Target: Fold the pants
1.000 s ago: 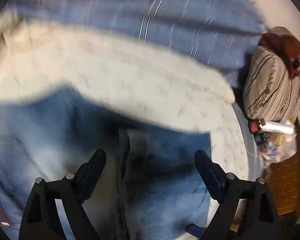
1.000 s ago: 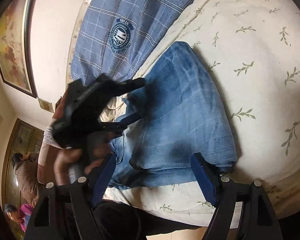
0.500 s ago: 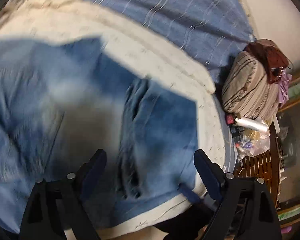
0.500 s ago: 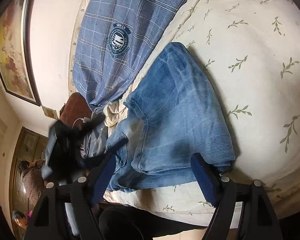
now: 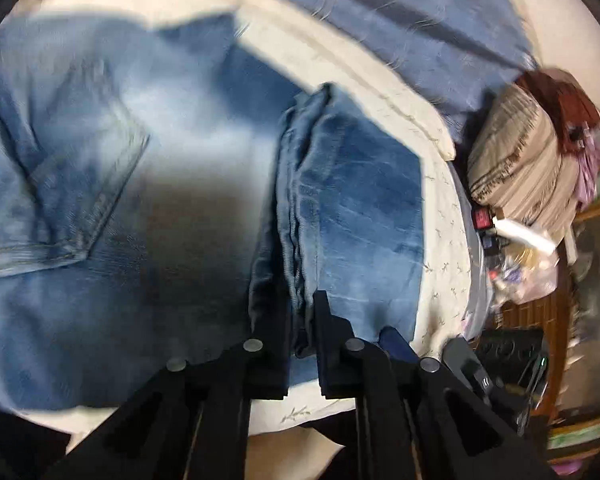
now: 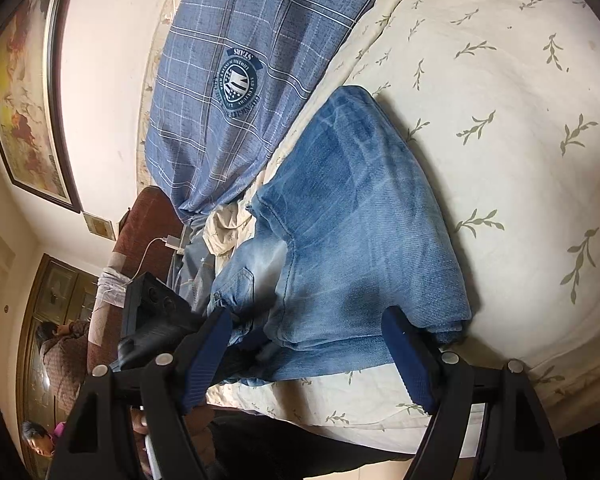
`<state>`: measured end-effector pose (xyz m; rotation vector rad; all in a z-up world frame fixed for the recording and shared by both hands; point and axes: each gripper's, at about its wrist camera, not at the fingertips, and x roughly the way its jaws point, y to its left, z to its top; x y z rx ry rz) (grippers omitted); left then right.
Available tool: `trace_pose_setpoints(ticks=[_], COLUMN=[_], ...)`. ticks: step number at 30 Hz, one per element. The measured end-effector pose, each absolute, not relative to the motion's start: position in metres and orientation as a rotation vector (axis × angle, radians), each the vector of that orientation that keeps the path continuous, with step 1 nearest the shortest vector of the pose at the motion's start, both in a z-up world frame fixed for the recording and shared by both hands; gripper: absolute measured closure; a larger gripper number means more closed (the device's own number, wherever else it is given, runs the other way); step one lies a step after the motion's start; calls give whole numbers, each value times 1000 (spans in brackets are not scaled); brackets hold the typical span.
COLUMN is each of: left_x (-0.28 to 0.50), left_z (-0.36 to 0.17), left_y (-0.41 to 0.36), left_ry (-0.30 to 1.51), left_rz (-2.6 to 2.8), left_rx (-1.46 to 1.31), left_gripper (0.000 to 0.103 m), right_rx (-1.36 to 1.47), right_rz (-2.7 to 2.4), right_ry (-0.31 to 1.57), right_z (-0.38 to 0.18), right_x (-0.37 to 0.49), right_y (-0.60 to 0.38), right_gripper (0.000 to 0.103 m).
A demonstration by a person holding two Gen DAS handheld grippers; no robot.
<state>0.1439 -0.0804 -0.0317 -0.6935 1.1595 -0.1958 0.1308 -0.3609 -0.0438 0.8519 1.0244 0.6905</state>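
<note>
Pants (image 6: 352,248) beside plaid blanket (image 6: 256,52)

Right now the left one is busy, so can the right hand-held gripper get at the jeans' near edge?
Probably yes: the right hand-held gripper is open, nothing between it and the jeans.

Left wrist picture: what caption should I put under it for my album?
Left tongs shut on a folded edge of blue jeans lying on a cream bedspread.
</note>
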Motion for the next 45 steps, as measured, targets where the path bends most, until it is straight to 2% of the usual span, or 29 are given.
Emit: trace_pose_setpoints(ticks=[2,4,9,12,15,17,24,28,30,32,34,36,38,41,42,43,45], left_x=[134,129,130,131,128,126,123,125,126,120,115,116,131,184,201,220,242], left_z=[-25,-44,-50,-53,-56,-56,-55,-54,-49,-34,-10,21,43,34,23,7,-28], left_y=[-90,-89,-88,-86,-80,-78,-73,-74,-76,-72,-67,-69,-74,-84,-88,-90,-91], left_ry=[1141,1184,1190,1187,1185,1190,1189,1186,1181,1164,1082,981,887,916,964,1032,1161], left_rz=[-142,-82,-81,-91,-98,-102,-121,-123,-132,-123,-133,-131,-115,-29,11,81,135], left_rx=[-625,-654,-647,-656,-662,-659,-655,-656,-635,-616,-614,-538,-437,-328,-276,-211,-149], left_gripper=[93,93,92,92,91,91,90,90,88,76,71,62,44,44,45,52,53], right_rx=[867,870,845,843,819,779,933,986,1036,1060,958,975,1018,1019,1035,1047,1067], right_rz=[698,692,720,730,746,634,775,770,692,693,703,703,695,713,724,733,763], right_ry=[1029,1041,924,915,1013,1204,1082,1164,1250,1215,1209,1198,1196,1199,1196,1190,1161], right_z=[-45,-41,5,22,5,-41,4,-26,-63,-62,-56,-59,-63,-63,-63,-61,-54], right_x=[131,132,138,162,190,208,242,297,313,312,310,310,310,311,310,308,299], right_y=[-361,-362,-368,-365,-351,-344,-354,-335,-332,-335,-327,-328,-332,-333,-336,-337,-348], right_gripper=[23,23,21,20,17,18,20,20,23,23,23,23,23,23,23,23,23])
